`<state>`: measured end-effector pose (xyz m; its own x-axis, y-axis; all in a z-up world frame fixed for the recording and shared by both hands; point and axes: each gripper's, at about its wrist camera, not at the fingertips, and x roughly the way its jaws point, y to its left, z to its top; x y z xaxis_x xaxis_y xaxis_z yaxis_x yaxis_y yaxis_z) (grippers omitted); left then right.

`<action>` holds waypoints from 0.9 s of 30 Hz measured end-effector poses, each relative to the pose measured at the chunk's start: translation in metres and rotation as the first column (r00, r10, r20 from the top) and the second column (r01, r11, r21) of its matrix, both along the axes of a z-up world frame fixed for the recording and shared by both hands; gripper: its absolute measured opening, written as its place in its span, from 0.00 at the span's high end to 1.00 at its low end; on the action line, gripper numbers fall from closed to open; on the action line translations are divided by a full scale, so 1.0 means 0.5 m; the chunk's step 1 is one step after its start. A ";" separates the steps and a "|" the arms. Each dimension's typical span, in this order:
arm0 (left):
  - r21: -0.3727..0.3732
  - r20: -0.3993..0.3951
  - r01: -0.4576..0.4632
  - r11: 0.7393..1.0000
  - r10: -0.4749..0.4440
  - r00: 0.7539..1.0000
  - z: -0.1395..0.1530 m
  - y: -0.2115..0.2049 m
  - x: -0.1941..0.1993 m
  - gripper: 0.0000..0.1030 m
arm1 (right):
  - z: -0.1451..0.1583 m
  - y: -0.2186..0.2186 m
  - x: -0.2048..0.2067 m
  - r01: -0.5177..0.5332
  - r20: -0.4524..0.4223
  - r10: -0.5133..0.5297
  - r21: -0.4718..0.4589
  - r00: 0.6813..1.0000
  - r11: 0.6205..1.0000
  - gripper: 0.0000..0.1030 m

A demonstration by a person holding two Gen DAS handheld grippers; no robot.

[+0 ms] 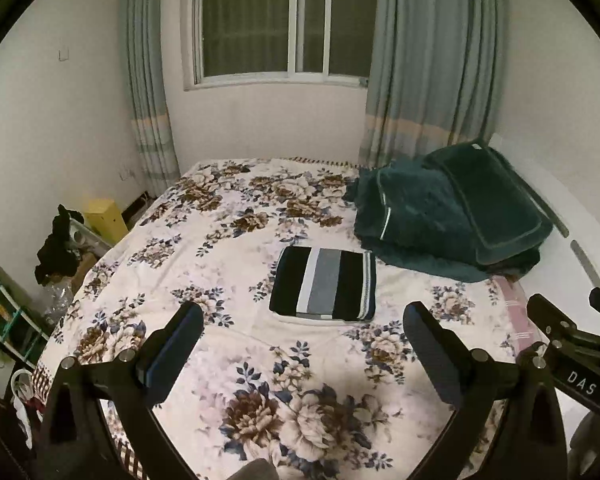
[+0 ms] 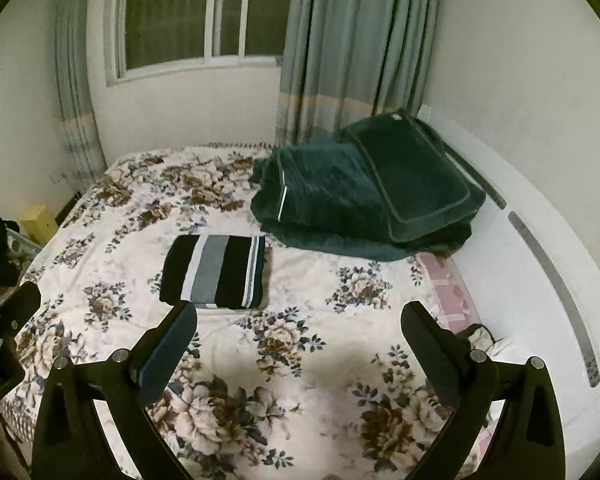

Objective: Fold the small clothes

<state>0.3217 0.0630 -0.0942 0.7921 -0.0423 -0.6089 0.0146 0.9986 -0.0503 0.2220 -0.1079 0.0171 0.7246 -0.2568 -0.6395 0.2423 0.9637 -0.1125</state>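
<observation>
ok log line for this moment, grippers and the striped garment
left gripper: open, empty | right gripper: open, empty | striped garment: folded rectangle, flat on floral bedspread, untouched

Dim indoor light, dark window [image 1: 288, 20], fisheye-warped edges, soft grain

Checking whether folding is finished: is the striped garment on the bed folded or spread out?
Folded. The striped garment lies as a compact, straight-edged rectangle on the floral bedspread, with no sleeves or loose ends showing; neither open gripper touches it.

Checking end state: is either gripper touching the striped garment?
No. The folded striped garment lies alone on the bed, and both the left gripper and right gripper are open, short of it.
</observation>
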 end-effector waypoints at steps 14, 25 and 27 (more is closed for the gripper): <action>0.005 0.066 0.004 1.000 -0.005 0.998 0.071 -0.017 -0.141 0.01 | 0.121 0.002 -0.209 -0.041 0.079 0.042 -0.013 0.996 0.999 0.00; 0.013 0.091 -0.025 1.000 0.024 0.996 0.087 -0.014 -0.172 0.01 | 0.143 -0.010 -0.243 -0.083 0.090 0.082 0.006 0.993 0.997 0.00; 0.015 0.093 -0.026 1.000 0.025 0.995 0.090 -0.015 -0.177 0.01 | 0.144 -0.013 -0.241 -0.089 0.092 0.088 0.010 0.992 0.996 0.00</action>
<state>0.2330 0.0555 -0.0494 0.8458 -0.0124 -0.5334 -0.0068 0.9994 -0.0340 0.1017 -0.1144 0.0893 0.7994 -0.1806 -0.5731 0.1648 0.9831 -0.0799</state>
